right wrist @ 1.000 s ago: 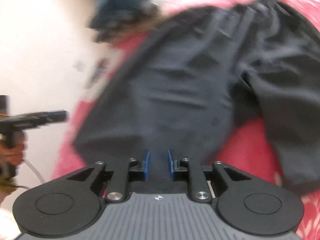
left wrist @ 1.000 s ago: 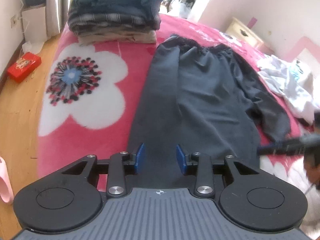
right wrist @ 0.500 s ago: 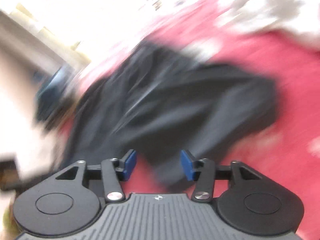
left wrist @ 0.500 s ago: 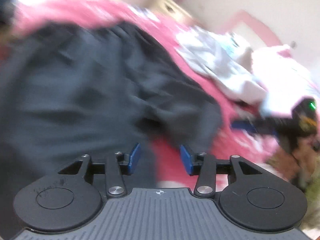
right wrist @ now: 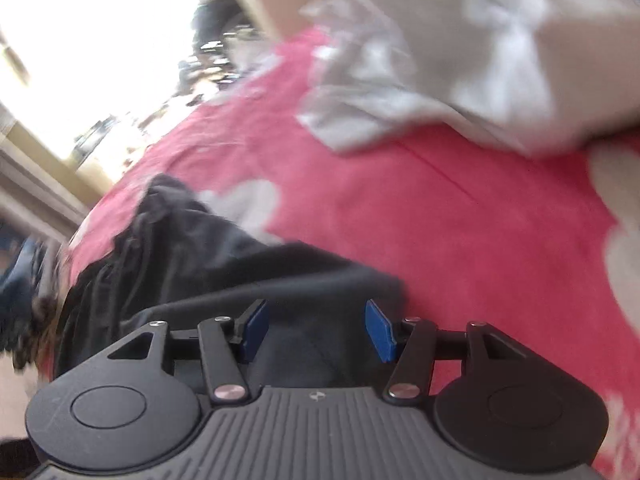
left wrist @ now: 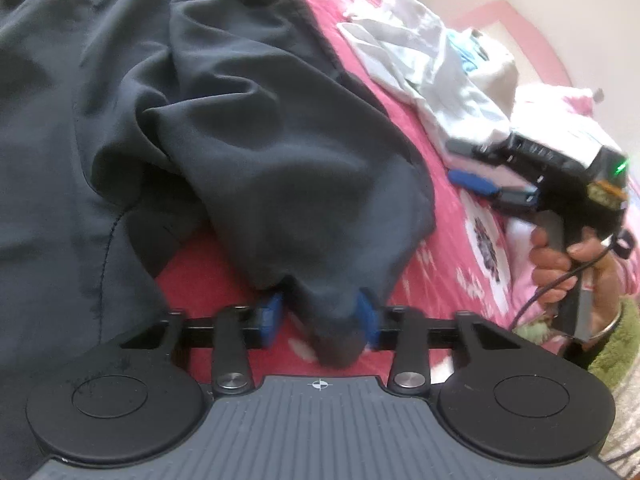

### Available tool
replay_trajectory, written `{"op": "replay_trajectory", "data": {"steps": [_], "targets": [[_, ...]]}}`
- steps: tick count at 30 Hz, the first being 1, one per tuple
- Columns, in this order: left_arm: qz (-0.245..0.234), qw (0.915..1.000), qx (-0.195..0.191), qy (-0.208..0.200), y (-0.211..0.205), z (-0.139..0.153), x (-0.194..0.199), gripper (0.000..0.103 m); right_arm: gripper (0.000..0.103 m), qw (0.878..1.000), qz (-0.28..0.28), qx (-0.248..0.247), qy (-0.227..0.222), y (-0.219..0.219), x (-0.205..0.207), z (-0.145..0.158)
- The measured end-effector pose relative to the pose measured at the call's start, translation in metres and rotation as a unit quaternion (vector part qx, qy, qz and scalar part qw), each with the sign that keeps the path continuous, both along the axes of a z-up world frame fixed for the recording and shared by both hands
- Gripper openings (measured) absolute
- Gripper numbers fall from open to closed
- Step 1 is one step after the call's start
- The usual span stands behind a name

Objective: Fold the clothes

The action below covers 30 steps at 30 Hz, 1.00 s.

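Note:
Dark grey trousers (left wrist: 168, 128) lie spread on a pink bedspread (left wrist: 452, 240). In the left wrist view the end of the right-hand trouser leg (left wrist: 320, 216) dips between the blue pads of my left gripper (left wrist: 320, 320), whose jaws stand wide apart around the cloth. In the right wrist view my right gripper (right wrist: 316, 332) is open, its pads low over the edge of the trousers (right wrist: 224, 272). The right gripper also shows in the left wrist view (left wrist: 568, 184), held in a hand to the right of the leg.
A heap of white and pale clothes (left wrist: 424, 68) lies on the bed beyond the trousers, and also shows in the right wrist view (right wrist: 480, 60). A pink pillow or blanket (left wrist: 560, 100) sits at the far right. A bright window (right wrist: 100, 40) is behind the bed.
Both grippers swung right and down to the end of the right trouser leg. The right gripper's jaws opened wide. The leg end now lies between the left gripper's pads.

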<state>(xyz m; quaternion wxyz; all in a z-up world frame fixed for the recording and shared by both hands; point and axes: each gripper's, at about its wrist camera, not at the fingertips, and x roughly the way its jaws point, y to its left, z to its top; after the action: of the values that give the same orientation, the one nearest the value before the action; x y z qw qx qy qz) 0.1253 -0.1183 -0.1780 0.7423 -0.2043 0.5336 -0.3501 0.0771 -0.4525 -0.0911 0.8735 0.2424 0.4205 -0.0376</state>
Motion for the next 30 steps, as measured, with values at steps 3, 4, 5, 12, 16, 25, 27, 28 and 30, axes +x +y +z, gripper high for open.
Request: {"op": "replay_trajectory", "data": {"steps": [3,4,5,12,16,25,27,28,30], "targets": [[-0.001,0.9994,-0.030,0.017,0.007,-0.001,-0.006,0.004,0.055,0.999,0.031,-0.029,-0.012,0.012,0.025,0.011],[-0.006,0.9987,-0.046,0.023,0.009,0.000,-0.008,0.003,0.055,0.998,0.040,-0.035,-0.016,0.015,0.034,0.015],[-0.013,0.9975,-0.063,0.028,0.010,0.002,-0.009,0.003,0.055,0.998,0.051,-0.041,-0.021,0.021,0.045,0.017],[-0.052,0.9920,-0.098,0.061,0.009,-0.010,-0.026,0.003,0.057,0.982,0.175,-0.069,-0.021,0.083,0.152,0.006],[-0.068,0.9876,-0.118,0.077,0.006,-0.019,-0.033,0.003,0.057,0.974,0.206,-0.089,-0.022,0.118,0.207,-0.010],[-0.101,0.9797,-0.144,0.097,-0.004,-0.037,-0.041,0.003,0.002,0.981,0.191,-0.041,-0.006,0.118,0.270,-0.036],[-0.110,0.9793,-0.142,0.094,-0.005,-0.039,-0.043,0.003,0.002,0.985,0.169,-0.017,-0.021,0.107,0.273,-0.034],[-0.113,0.9789,-0.141,0.096,-0.005,-0.041,-0.043,0.003,0.002,0.987,0.157,-0.017,-0.017,0.104,0.277,-0.039],[-0.114,0.9784,-0.140,0.100,-0.007,-0.044,-0.040,0.003,0.002,0.991,0.134,-0.024,-0.001,0.097,0.286,-0.051]]}}
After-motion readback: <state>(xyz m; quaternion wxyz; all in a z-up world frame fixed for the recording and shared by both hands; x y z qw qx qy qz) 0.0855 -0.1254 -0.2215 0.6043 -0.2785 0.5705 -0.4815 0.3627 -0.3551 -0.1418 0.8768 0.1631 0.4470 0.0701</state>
